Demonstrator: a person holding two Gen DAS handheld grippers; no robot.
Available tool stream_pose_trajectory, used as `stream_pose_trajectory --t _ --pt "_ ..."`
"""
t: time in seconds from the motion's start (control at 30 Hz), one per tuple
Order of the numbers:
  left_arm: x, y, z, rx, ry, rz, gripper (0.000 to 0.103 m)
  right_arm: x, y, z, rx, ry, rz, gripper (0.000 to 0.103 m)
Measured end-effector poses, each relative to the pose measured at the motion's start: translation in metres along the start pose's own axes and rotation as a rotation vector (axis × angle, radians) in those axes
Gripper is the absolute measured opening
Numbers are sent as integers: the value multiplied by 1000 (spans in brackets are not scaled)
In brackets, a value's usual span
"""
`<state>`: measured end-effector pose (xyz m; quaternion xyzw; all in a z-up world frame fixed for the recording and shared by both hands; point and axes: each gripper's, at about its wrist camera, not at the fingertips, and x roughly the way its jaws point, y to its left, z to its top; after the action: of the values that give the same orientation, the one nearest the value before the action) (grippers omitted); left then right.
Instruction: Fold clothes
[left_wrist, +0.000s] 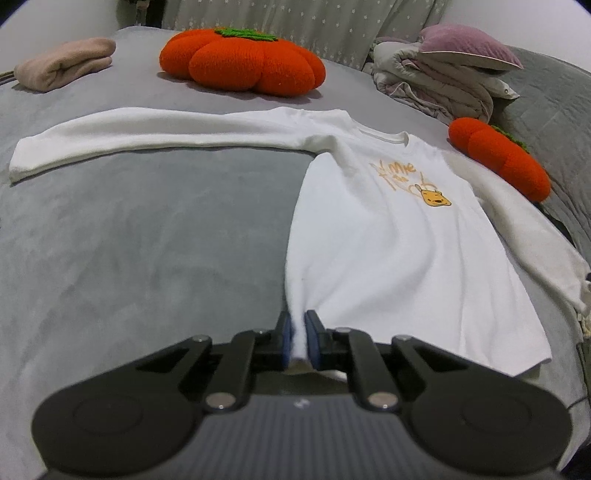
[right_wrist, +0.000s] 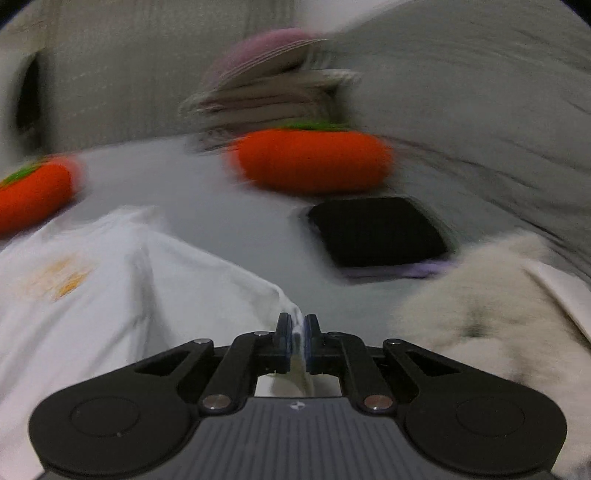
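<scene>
On bed (left_wrist: 147, 229): 1 white shirt (left_wrist: 388, 240), 2 grippers (left_wrist: 298, 317) (right_wrist: 298, 319) clamping it, 2 pumpkin cushions (left_wrist: 240, 61).

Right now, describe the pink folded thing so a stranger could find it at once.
Start at the grey bed and look past the white shirt to the far left corner. Left of the big pumpkin cushion lies the pink folded cloth. It is the only pale pink item, alone, away from the bedding pile.

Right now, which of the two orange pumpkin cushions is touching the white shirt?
The smaller cushion on the right, by the folded bedding: the shirt sleeve lies against it. The bigger cushion sits clear beyond the collar.
</scene>
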<state>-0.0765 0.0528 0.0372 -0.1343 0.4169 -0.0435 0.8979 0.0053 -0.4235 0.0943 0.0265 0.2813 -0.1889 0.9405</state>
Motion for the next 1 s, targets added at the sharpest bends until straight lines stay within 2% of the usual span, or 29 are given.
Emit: stream_pose_trajectory --t 0.07,0.1,0.13,0.2,0.23,0.37,0.6,0.7,0.87,1.0 --pt "1 1 -1 2 4 0 10 3 -8 1 61 30 -17 29" --pt "2 1 -1 1 5 -1 10 4 -10 0 86 46 -14 32" --pt "2 2 -1 2 6 -1 10 2 -10 -1 100 61 41 35" --pt "3 1 -1 2 7 0 10 -5 -1 -6 87 84 173 36" --pt "3 1 -1 2 7 1 10 -9 5 -9 61 90 208 36" --pt "3 1 -1 7 6 3 10 -15 29 -20 -68 119 233 36" --pt "3 4 0 -10 10 -4 10 -5 55 -52 -125 355 499 36" --pt "2 5 0 -18 10 -11 10 -7 56 -62 -93 401 595 39" --pt "1 8 4 -36 9 -27 10 -1 42 -68 106 483 762 39" --pt "-3 10 7 -46 -2 -42 10 -3 41 -69 175 495 849 39"
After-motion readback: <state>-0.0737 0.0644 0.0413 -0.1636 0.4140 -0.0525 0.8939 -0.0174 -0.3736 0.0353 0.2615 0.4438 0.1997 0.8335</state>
